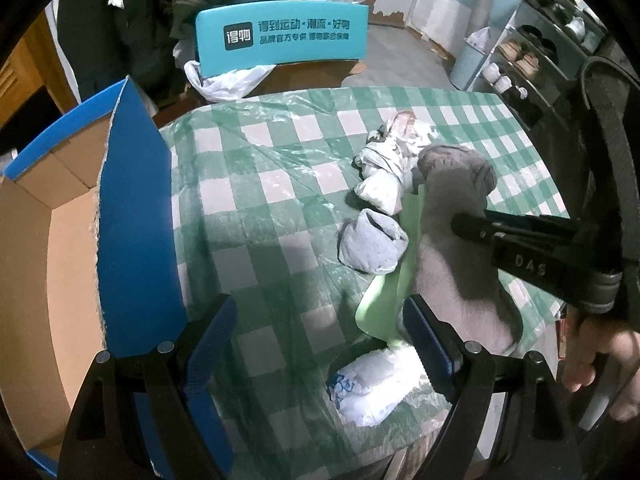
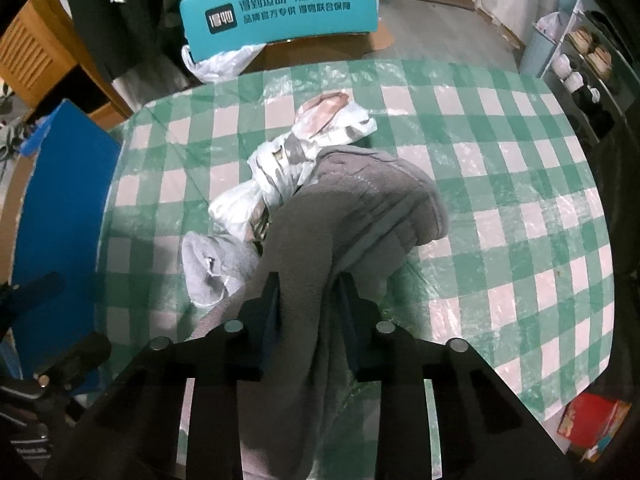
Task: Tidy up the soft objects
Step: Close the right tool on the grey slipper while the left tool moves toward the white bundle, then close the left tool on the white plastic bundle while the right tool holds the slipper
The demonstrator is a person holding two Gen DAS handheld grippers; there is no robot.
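Right gripper [image 2: 308,300] tilted steeply down, pinching grey sock [image 2: 360,208]

On the bench [image 1: 280,216] the socks [image 1: 372,246] lie left of the fleece cloth [image 2: 360,216]; the cardboard box [image 1: 60,240] stands at the bench's left side.

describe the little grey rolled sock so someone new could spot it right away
On the green checked tablecloth, look left of the long grey garment pinched in the right gripper. The small grey sock is a tight plain bundle, unlike the white patterned cloths behind it.
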